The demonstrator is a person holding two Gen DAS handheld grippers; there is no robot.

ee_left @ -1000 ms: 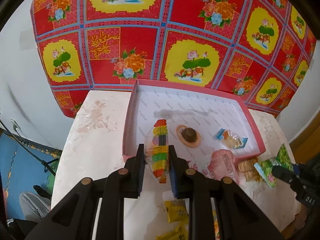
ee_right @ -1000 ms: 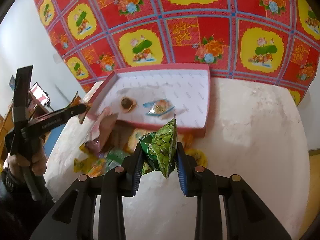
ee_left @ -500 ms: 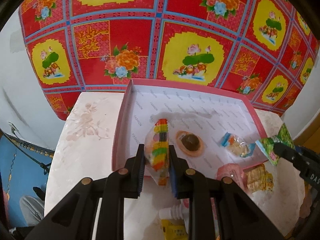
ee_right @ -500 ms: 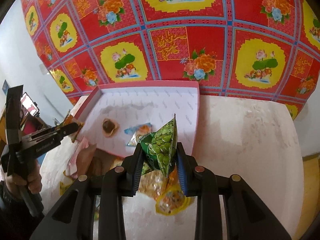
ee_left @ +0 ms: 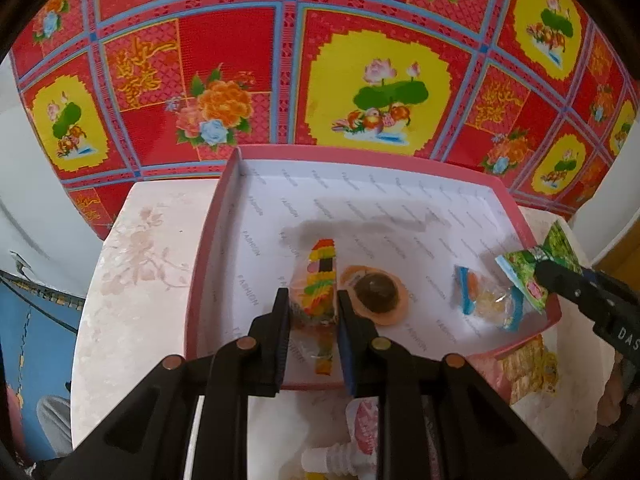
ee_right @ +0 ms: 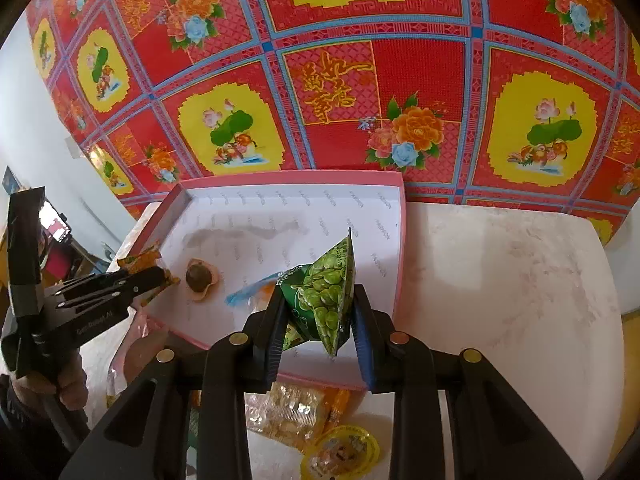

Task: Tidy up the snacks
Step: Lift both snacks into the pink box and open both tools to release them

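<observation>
A shallow pink box [ee_left: 208, 248] [ee_right: 400, 240] with a white printed floor lies on the pale table. My left gripper [ee_left: 312, 312] is shut on a rainbow-striped candy packet [ee_left: 320, 280], held over the box's near left part. My right gripper [ee_right: 318, 304] is shut on a green pea snack packet [ee_right: 328, 288], held over the box's near edge; in the left wrist view that green packet [ee_left: 548, 256] shows at the box's right rim. On the box floor rest a brown jelly cup [ee_left: 376, 290] [ee_right: 199, 276] and a blue-edged clear packet [ee_left: 488, 300] [ee_right: 248, 294].
Loose snacks lie on the table in front of the box: a cracker packet [ee_right: 288, 412], a yellow round cup [ee_right: 340, 456], a pink packet [ee_left: 364, 424] and a crisp packet [ee_left: 528, 372]. A red patterned cloth [ee_left: 320, 60] hangs behind. Bare table [ee_right: 520, 280] extends right of the box.
Both grippers have moved forward toward the box with their packets still held. The striped packet now hangs over the box floor, and the green packet has reached the box's near edge.
</observation>
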